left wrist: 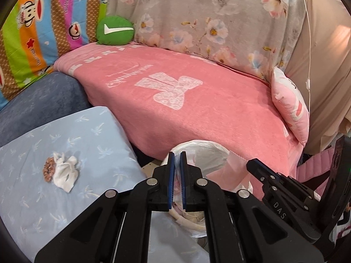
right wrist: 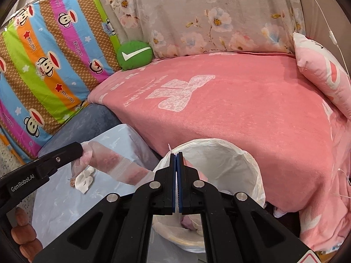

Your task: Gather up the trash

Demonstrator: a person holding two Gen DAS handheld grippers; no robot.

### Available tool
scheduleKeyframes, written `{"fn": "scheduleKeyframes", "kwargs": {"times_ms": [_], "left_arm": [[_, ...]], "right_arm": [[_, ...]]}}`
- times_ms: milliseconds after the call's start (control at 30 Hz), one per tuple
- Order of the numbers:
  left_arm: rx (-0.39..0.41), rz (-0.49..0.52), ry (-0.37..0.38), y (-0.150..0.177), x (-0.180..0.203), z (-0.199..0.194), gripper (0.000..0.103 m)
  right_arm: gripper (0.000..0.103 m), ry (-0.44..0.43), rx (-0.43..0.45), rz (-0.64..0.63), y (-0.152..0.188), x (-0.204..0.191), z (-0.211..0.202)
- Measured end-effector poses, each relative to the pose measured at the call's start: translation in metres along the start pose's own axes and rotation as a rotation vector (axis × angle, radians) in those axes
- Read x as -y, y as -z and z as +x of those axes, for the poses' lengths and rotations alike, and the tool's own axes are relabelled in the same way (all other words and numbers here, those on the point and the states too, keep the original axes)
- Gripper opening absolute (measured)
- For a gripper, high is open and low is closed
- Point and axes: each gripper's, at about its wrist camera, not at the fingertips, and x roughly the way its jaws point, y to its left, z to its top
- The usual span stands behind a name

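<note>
A clear plastic wrapper with pink print [right wrist: 122, 166] is stretched between my two grippers, just left of a bin lined with a white bag [right wrist: 248, 164]. My left gripper [left wrist: 177, 155] is shut on one end of the wrapper; it shows in the right wrist view [right wrist: 81, 153]. My right gripper [right wrist: 176, 155] is shut on the other end at the bag rim; it also shows in the left wrist view [left wrist: 252, 166]. A crumpled white tissue [left wrist: 65, 173] and a brown cookie [left wrist: 48, 169] lie on a light blue cloth [left wrist: 65, 197]. Trash lies inside the bin.
A sofa seat with a pink blanket [left wrist: 197, 100] is behind the bin. A green round cushion [left wrist: 115, 30] sits at its back left, a pink pillow [left wrist: 289, 105] at its right. A striped cartoon sheet [left wrist: 39, 32] hangs on the left.
</note>
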Motion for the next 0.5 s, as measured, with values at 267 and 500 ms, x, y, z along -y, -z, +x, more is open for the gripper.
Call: {"fn": "scheduleKeyframes", "kwargs": {"times_ms": [267, 500], "left_arm": [[-0.035, 0.034, -0.006, 0.007, 0.017, 0.015, 0.01], [0.014, 0.044, -0.067, 0.009, 0.018, 0.009, 0.067]], "right_arm": [[0.004, 0.01, 0.002, 0.011, 0.002, 0.008, 0.0], [0.016, 0.004, -0.006, 0.006, 0.005, 0.005, 0.0]]}}
